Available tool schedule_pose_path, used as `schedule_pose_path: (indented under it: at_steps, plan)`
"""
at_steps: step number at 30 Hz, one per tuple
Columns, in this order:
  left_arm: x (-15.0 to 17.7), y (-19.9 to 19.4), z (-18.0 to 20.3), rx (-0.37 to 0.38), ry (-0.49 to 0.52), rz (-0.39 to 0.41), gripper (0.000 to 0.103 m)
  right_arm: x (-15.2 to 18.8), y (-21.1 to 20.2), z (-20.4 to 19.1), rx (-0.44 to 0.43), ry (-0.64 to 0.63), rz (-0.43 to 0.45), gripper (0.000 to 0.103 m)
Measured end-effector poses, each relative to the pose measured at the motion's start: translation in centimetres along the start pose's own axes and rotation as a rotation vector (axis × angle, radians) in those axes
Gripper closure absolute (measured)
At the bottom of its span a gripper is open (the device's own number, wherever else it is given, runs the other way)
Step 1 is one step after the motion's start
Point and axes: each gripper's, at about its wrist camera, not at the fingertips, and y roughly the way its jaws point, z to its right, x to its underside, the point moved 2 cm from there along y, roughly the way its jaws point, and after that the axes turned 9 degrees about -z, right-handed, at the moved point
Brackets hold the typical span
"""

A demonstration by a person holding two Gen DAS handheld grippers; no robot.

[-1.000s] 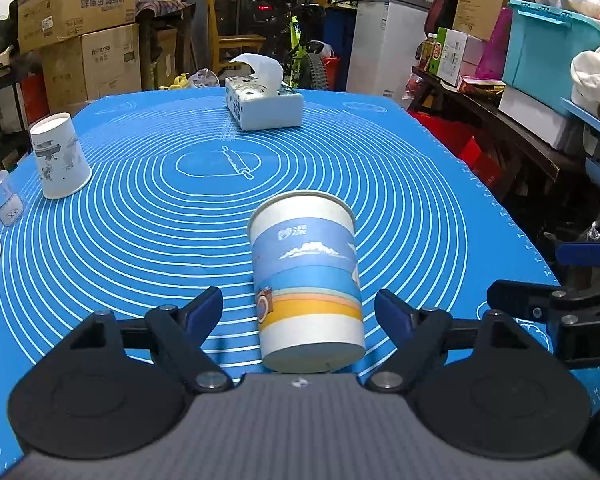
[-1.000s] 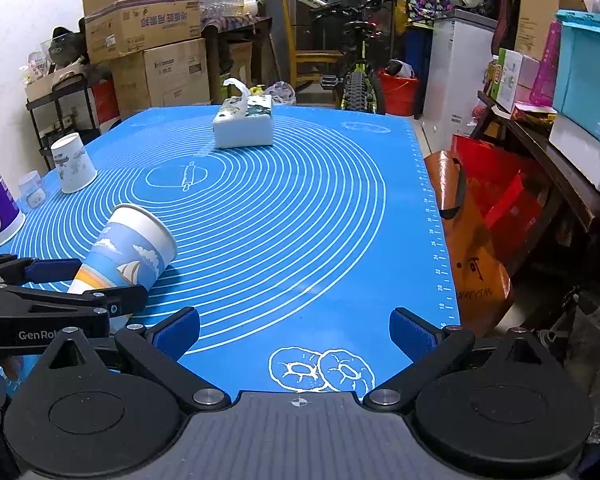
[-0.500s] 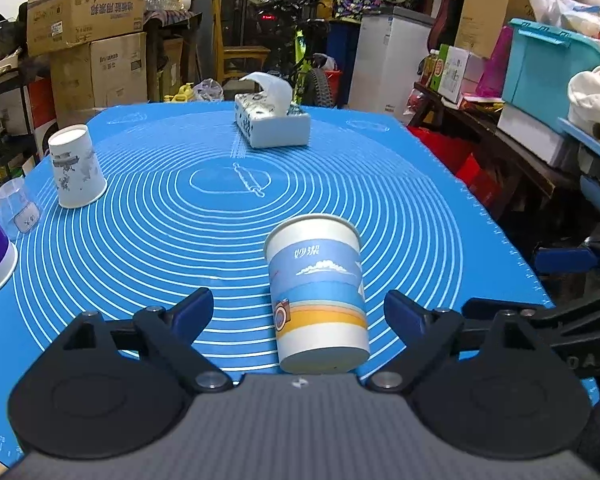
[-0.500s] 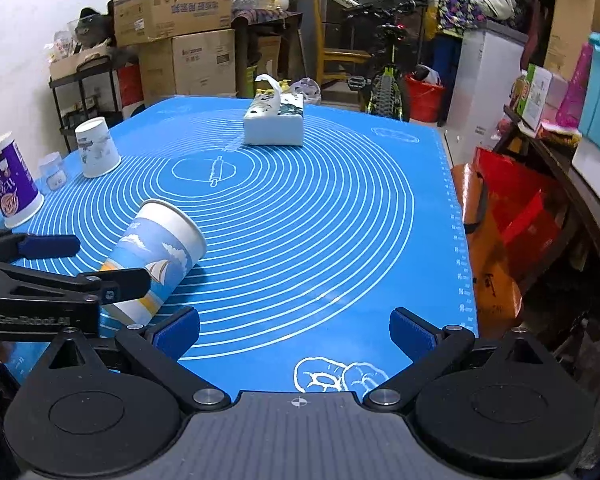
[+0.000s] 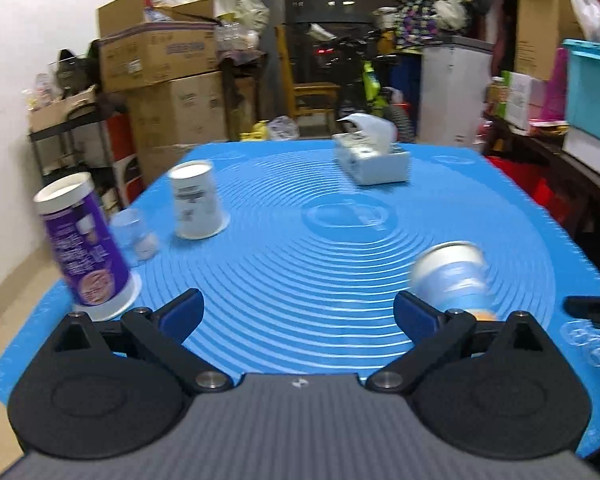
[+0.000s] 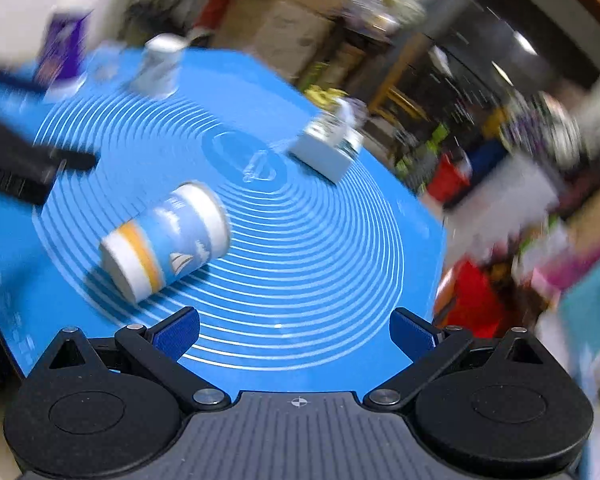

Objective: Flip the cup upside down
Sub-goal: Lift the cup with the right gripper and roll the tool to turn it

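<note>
Cardboard boxes (image 5: 160,60) and a bicycle crowd the room behind my bench, which is covered by a blue ringed mat (image 5: 340,248). On that mat the blue cup (image 6: 166,242) lies on its side, its white rim toward the mat's centre and its base toward me in the right wrist view, at about 10 o'clock from my right gripper (image 6: 296,330). That gripper's jaws stand wide apart with nothing between them, and the view is tilted and blurred. My left gripper (image 5: 298,312) also has its jaws spread wide and bare; the cup shows blurred just past its right finger, at about 2 o'clock. A purple cup (image 5: 86,256) stands upside down at 10 o'clock, a small clear cup (image 5: 134,232) beside it, and a white cup (image 5: 196,200) is inverted farther on. A tissue box (image 5: 372,158) sits at 12 o'clock.
</note>
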Motion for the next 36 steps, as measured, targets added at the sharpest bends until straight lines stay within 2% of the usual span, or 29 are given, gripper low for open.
schedule_pose_path:
  at_steps: [3, 6, 12, 15, 19, 24, 28, 32, 36]
  plan:
    - [0.2, 0.3, -1.2, -0.018, -0.033, -0.012, 0.003, -1.4, 0.1, -2.0, 0.092, -0.224, -0.007, 0.003]
    - [0.2, 0.5, -2.2, -0.015, -0.063, -0.017, 0.003, -2.2, 0.6, -4.4, 0.231, -0.49, 0.0, 0.003]
    - [0.5, 0.6, -2.4, -0.015, -0.084, -0.014, 0.003, -1.3, 2.7, -8.3, 0.517, -1.14, 0.07, 0.003]
    - [0.8, 0.7, -2.3, -0.014, -0.085, -0.017, 0.003, -0.6, 3.8, -9.3, 0.587, -1.38, 0.094, 0.003]
    - [1.0, 0.9, -2.6, -0.031, -0.076, -0.014, 0.003, 0.4, 4.5, -10.0, 0.583, -1.647, 0.112, 0.002]
    - [1.1, 1.2, -3.5, -0.051, -0.085, -0.019, 0.003, 1.1, 6.5, -10.6, 0.608, -1.839, 0.089, 0.002]
    - [1.1, 1.5, -4.2, -0.059, -0.102, -0.03, 0.003, 2.0, 7.5, -10.8, 0.589, -1.969, 0.129, 0.002]
    - [1.2, 1.7, -4.2, -0.062, -0.102, -0.041, 0.003, 2.3, 8.3, -11.5, 0.578, -2.044, 0.181, 0.003]
    - [1.3, 1.7, -3.9, -0.063, -0.092, -0.043, 0.003, 2.4, 9.2, -12.2, 0.568, -2.102, 0.19, 0.011]
